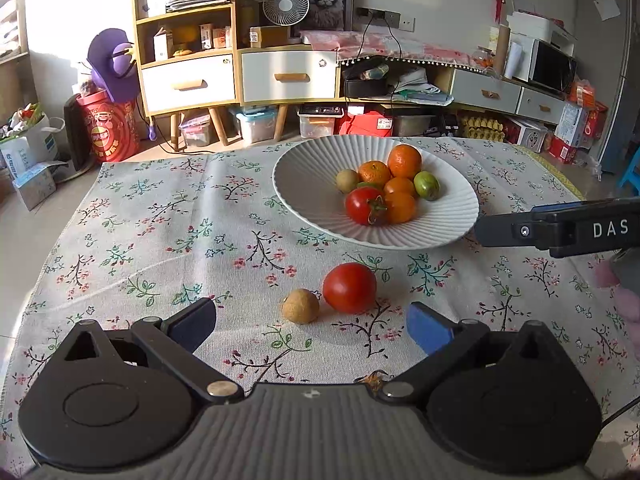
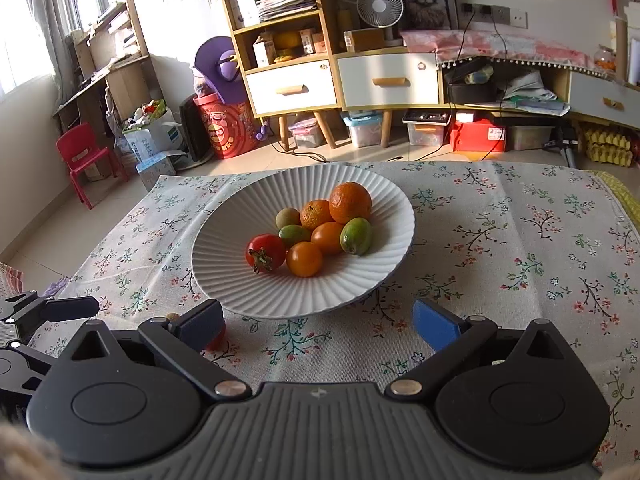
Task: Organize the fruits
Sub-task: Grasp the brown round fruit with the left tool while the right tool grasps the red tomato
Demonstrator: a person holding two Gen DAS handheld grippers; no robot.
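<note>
A white ribbed bowl [image 1: 320,216] [image 2: 224,276] on the floral tablecloth holds oranges [image 1: 404,161], green fruits, a brown fruit and a red tomato [image 1: 365,205] [image 2: 265,252]. A second red tomato [image 1: 349,287] and a small brown fruit [image 1: 301,306] lie on the cloth in front of the bowl. My left gripper [image 1: 312,326] is open and empty, just short of those two fruits. My right gripper [image 2: 318,326] is open and empty, just in front of the bowl. Its finger shows in the left wrist view [image 1: 556,230] at the bowl's right.
The tablecloth [image 1: 160,240] covers the table to its far edge. Beyond it stand wooden cabinets [image 1: 240,76], storage boxes on the floor and a red chair [image 2: 86,160]. The left gripper's body shows at the left edge of the right wrist view [image 2: 36,320].
</note>
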